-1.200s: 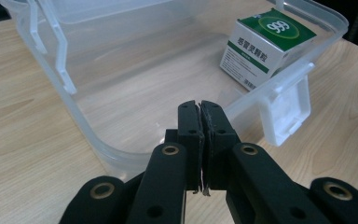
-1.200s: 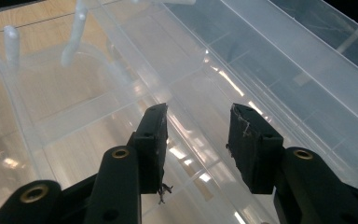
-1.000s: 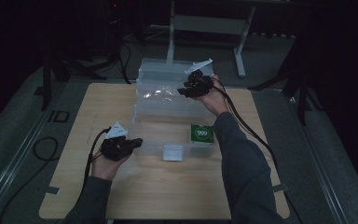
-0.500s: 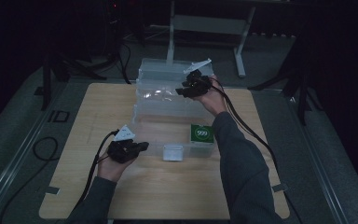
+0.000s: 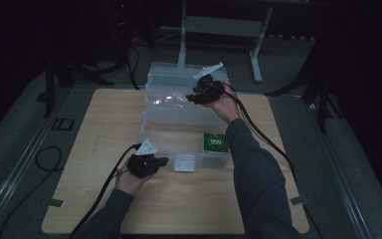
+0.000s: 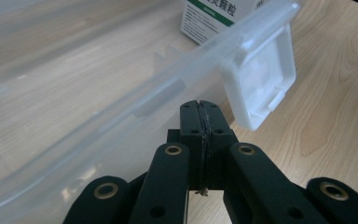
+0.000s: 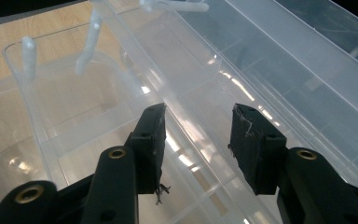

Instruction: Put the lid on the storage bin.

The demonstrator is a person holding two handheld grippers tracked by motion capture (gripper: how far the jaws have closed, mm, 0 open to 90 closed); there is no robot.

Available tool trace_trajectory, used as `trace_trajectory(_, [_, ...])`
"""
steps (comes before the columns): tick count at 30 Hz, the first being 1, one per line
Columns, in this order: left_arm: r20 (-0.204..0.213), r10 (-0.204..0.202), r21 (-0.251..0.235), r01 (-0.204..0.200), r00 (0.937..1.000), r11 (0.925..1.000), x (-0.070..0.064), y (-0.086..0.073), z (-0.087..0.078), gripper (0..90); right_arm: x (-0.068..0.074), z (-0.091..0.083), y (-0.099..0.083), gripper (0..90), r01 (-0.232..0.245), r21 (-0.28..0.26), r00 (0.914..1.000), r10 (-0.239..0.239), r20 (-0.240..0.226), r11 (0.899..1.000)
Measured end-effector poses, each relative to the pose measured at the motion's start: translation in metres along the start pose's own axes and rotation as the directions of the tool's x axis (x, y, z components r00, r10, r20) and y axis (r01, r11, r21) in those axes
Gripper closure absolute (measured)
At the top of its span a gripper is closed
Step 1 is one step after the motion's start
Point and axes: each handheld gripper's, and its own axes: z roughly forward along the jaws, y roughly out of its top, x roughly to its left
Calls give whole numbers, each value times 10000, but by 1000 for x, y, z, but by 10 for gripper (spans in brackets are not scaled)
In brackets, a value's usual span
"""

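A clear plastic storage box [image 5: 179,124] stands mid-table with its lid [image 5: 179,74] folded back behind it. A green-and-white carton [image 5: 215,143] marked 999 lies inside at the front right, and a white latch [image 5: 184,162] hangs on the front wall. My left gripper [image 5: 163,161] is low at the box's front left corner. In the left gripper view the left gripper [image 6: 200,106] is shut and empty, just short of the front rim [image 6: 135,93], with the latch [image 6: 261,84] to its right. My right gripper [image 5: 193,96] hovers over the back edge. There the right gripper [image 7: 198,126] is open, straddling a clear ridge [image 7: 186,121] without touching it.
The wooden table [image 5: 104,124] has bare room left of the box and along its near edge. Cables [image 5: 263,134] trail from both grippers. A metal stand [image 5: 219,25] and dark floor lie beyond the table's far side.
My left gripper has slid to the right, closer to the box's front wall and latch. The right gripper has held its place over the back edge.
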Motion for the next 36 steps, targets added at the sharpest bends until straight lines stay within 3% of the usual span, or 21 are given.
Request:
trace_trajectory(5, [83, 234, -243, -232, 9997, 9994, -3, -2, 12, 896, 0, 0, 0, 573, 65, -56, 10000, -65, -33, 10000])
trace_trajectory(14, [169, 439, -92, -437, 9989, 9990, -4, -3, 26, 900, -1, -1, 0, 638, 252, 16, 9996, -252, -100, 9997])
trace_trajectory(24, [215, 661, -46, -660, 9976, 9978, -6, -3, 31, 900, -5, 0, 2, 638, 353, 51, 9987, -351, -363, 9994])
trace_trajectory(36, [205, 682, -61, -681, 9975, 9977, -6, -3, 31, 900, -6, -3, 3, 709, 421, 116, 9959, -411, -803, 9990])
